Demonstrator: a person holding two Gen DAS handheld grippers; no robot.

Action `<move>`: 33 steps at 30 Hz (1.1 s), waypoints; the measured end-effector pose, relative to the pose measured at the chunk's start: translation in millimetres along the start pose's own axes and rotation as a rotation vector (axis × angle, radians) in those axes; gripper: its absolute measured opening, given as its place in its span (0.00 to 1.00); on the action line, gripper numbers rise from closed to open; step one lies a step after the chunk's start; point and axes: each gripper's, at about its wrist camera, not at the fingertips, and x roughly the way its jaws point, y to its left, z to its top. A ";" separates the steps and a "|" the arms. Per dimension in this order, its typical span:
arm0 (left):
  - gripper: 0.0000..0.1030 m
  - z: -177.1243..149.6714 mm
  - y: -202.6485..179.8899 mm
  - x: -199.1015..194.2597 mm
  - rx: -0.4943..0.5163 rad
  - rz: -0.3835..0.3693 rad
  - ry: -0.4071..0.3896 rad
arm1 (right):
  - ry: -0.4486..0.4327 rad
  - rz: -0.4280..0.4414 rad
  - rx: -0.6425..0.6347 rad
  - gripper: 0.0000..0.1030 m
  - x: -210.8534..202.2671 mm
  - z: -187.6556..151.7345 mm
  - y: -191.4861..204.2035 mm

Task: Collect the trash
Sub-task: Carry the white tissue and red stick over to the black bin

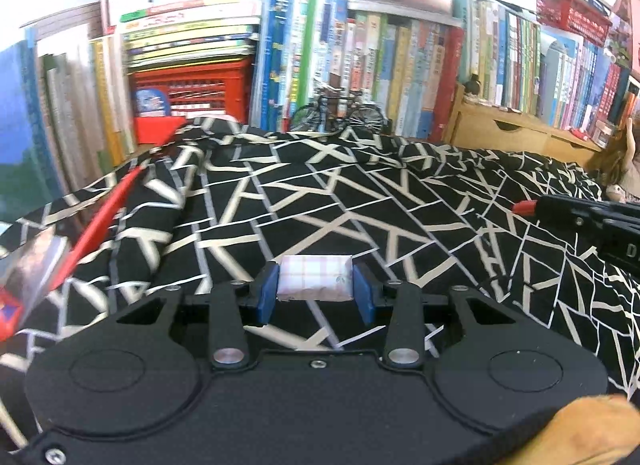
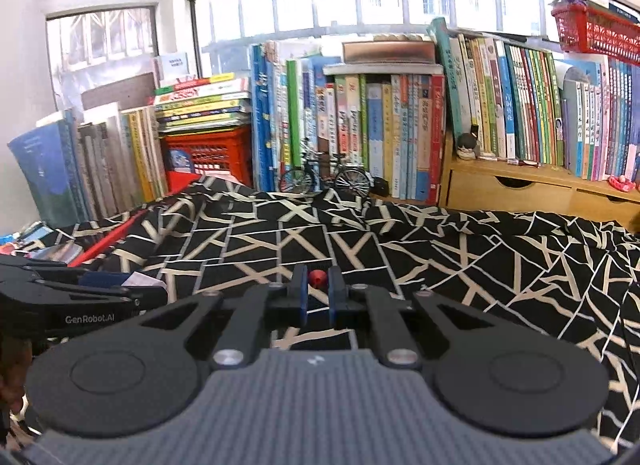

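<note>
Left gripper (image 1: 315, 289) fingers clamp a pale checked packet (image 1: 315, 282) – right gripper (image 2: 317, 292) fingers pinch a small red piece (image 2: 317, 279)

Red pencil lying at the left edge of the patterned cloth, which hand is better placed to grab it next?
Neither is free, but left: its fingers grip a tissue pack nearer the red pencil; the right gripper pinches a small red thing.

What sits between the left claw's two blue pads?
A small plaid-wrapped packet is clamped between the left claw pads, above the patterned cloth; the left wrist view shows it.
</note>
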 end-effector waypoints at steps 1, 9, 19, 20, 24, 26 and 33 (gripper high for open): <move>0.37 -1.7 6.4 -5.1 -0.003 0.003 -0.005 | -0.004 0.000 0.000 0.13 -4.0 -1.0 6.1; 0.37 -18.4 55.7 -49.8 -0.007 0.038 -0.055 | -0.043 0.000 -0.022 0.13 -34.1 -8.1 51.9; 0.37 -45.7 112.5 -110.0 -0.023 0.096 -0.106 | -0.081 0.025 -0.056 0.13 -79.9 -19.1 104.0; 0.37 -46.6 116.8 -115.2 -0.026 0.101 -0.112 | -0.085 0.025 -0.058 0.13 -85.5 -20.2 108.9; 0.37 -57.0 136.7 -142.4 -0.041 0.118 -0.139 | -0.099 0.027 -0.065 0.13 -107.6 -25.3 127.3; 0.37 -63.5 144.9 -157.0 -0.040 0.126 -0.153 | -0.105 0.027 -0.065 0.13 -118.2 -27.5 136.2; 0.37 -94.6 166.9 -205.1 -0.033 0.160 -0.152 | -0.103 0.042 -0.060 0.13 -150.1 -38.6 163.1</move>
